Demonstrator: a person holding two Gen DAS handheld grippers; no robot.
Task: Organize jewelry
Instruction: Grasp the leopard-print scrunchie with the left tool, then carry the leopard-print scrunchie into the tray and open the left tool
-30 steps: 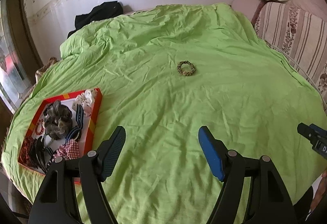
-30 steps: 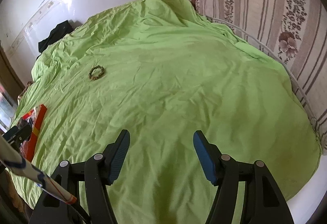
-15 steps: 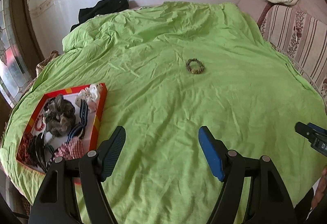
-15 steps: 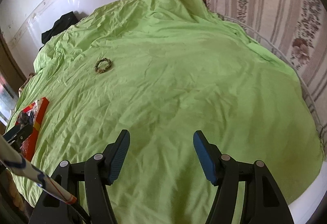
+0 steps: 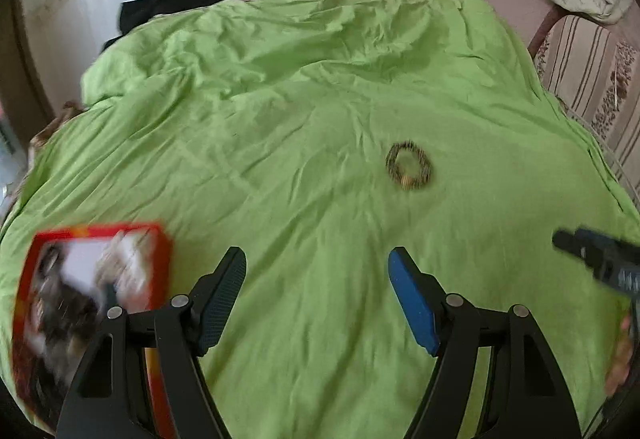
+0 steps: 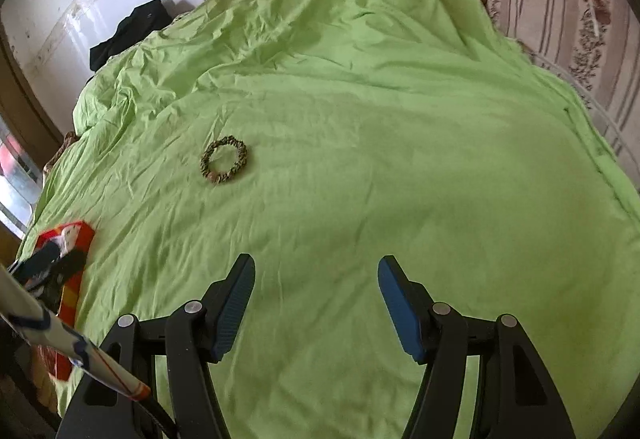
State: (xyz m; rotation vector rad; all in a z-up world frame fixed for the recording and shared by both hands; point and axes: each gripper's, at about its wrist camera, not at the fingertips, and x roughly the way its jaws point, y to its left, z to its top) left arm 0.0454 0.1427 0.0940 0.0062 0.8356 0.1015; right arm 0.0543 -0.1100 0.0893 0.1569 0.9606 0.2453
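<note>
Left wrist: red box [image 5: 160, 239] of blurred accessories

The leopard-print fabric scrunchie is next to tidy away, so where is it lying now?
The leopard-print fabric scrunchie lies alone on the green bedsheet, left of centre in the right wrist view, well beyond the red-rimmed cardboard tray.

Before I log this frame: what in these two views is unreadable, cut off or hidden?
- Red box, left wrist view: its contents are smeared by motion blur; individual pieces cannot be told apart.
- Same box, right wrist view: mostly hidden behind the left gripper and cut by the frame edge.
- Ring-shaped band on the green sheet: blurred in the left wrist view, its material unclear in both.
</note>
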